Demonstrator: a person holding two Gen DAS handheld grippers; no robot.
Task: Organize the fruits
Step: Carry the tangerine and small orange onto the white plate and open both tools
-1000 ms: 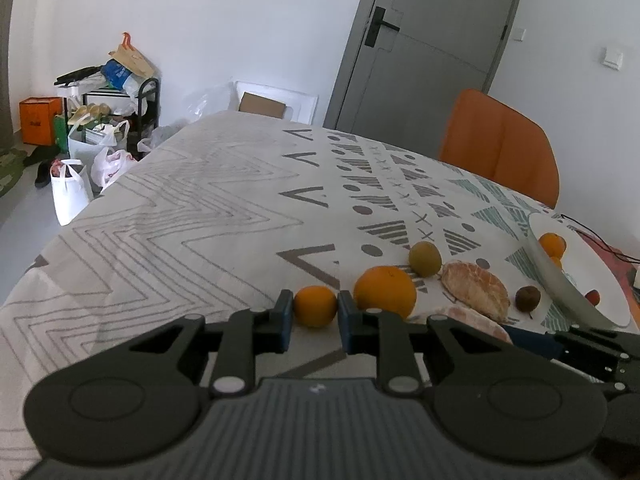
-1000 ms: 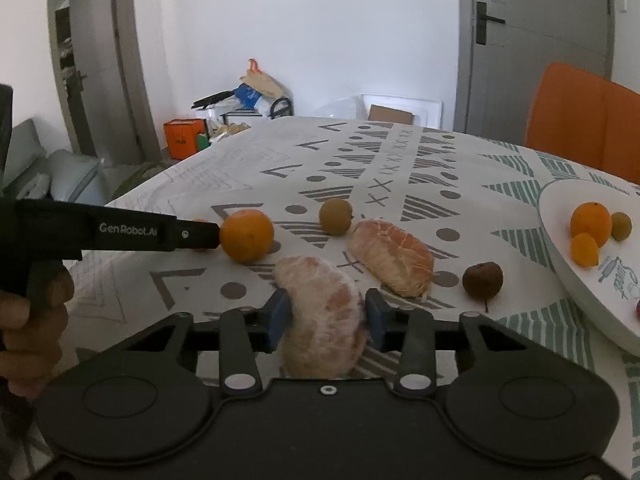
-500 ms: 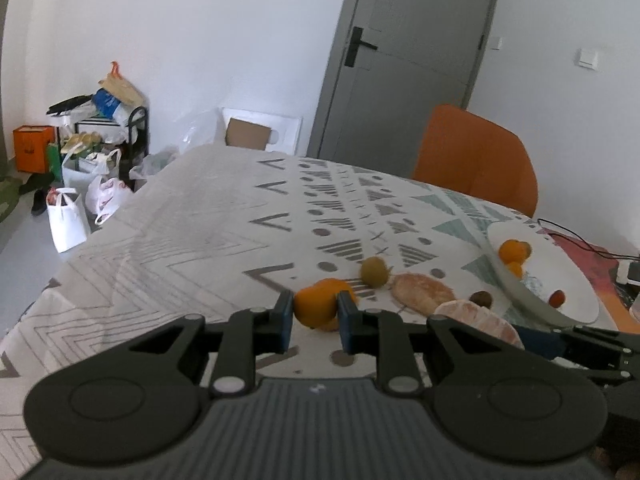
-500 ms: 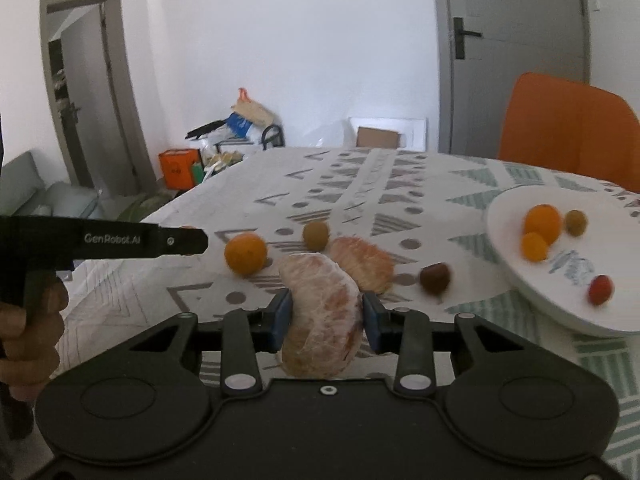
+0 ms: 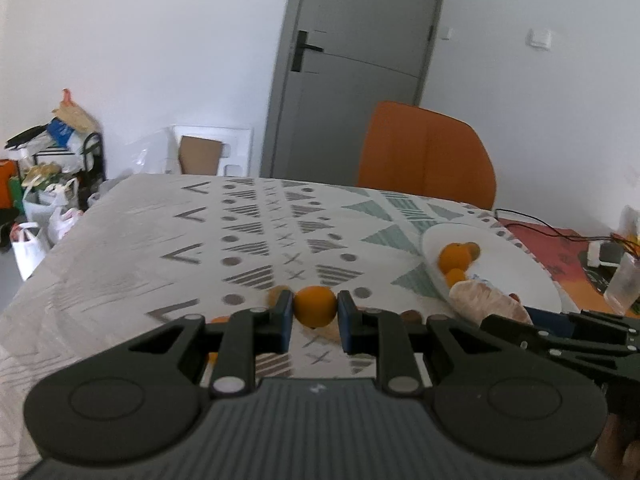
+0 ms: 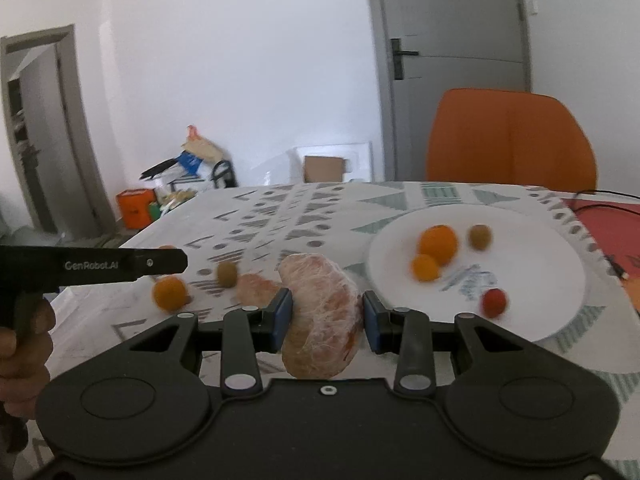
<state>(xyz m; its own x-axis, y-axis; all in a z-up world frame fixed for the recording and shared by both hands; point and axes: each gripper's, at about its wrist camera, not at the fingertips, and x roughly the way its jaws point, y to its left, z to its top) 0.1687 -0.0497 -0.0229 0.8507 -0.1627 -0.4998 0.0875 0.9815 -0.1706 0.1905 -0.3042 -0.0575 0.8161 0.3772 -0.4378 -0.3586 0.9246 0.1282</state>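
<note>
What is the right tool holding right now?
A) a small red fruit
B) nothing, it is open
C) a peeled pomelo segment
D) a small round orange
C: in the right wrist view, the right tool is closed on the peeled pomelo segment, its pads pressing both sides, near the white plate.

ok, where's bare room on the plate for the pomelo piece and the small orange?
Plate: the near rim and right side are bare. Crowded at its centre-left: two oranges, a green fruit and, nearer, a red fruit. The cloth beyond the loose fruit is open.
</note>
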